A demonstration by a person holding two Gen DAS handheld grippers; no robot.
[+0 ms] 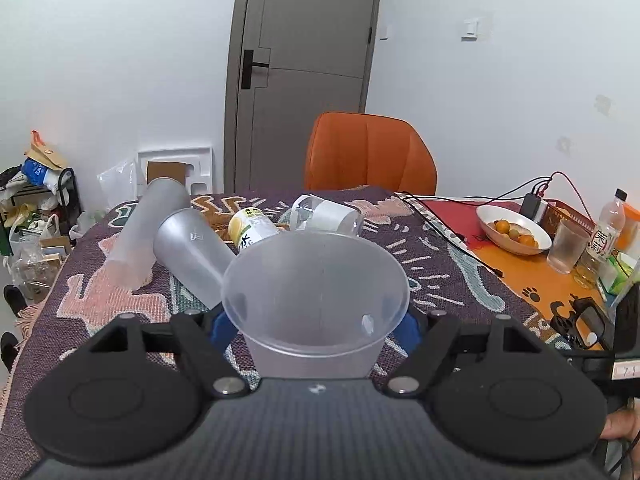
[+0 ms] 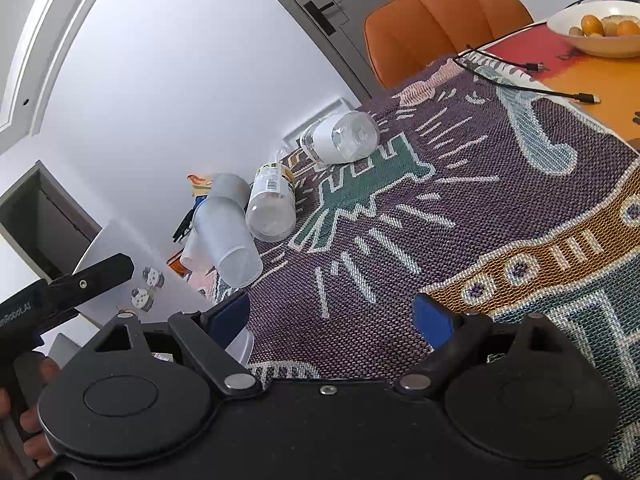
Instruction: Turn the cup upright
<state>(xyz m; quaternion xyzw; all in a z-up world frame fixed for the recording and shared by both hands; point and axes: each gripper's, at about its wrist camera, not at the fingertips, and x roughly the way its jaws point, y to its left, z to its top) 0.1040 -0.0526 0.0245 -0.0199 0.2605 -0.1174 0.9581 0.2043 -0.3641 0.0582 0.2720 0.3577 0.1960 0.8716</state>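
Observation:
My left gripper (image 1: 316, 324) is shut on a frosted clear plastic cup (image 1: 316, 292), held mouth-up with its open rim facing the camera, above the patterned cloth. Blue pads (image 1: 219, 326) press its sides. A sliver of this cup (image 2: 242, 346) shows beside the right gripper's left finger. My right gripper (image 2: 334, 314) is open and empty, tilted over the cloth. Other cups lie on their sides: two frosted tumblers (image 1: 188, 252) (image 2: 228, 240), a yellow-labelled cup (image 1: 252, 230) (image 2: 272, 204), and a clear cup with a white band (image 1: 326, 214) (image 2: 340, 138).
A woven patterned cloth (image 2: 440, 208) covers the table. At the right stand a bowl of oranges (image 1: 514, 230), a glass (image 1: 566, 246), a bottle (image 1: 606, 232) and cables (image 1: 440, 220). An orange chair (image 1: 368, 154) stands behind the table. Clutter sits at the left.

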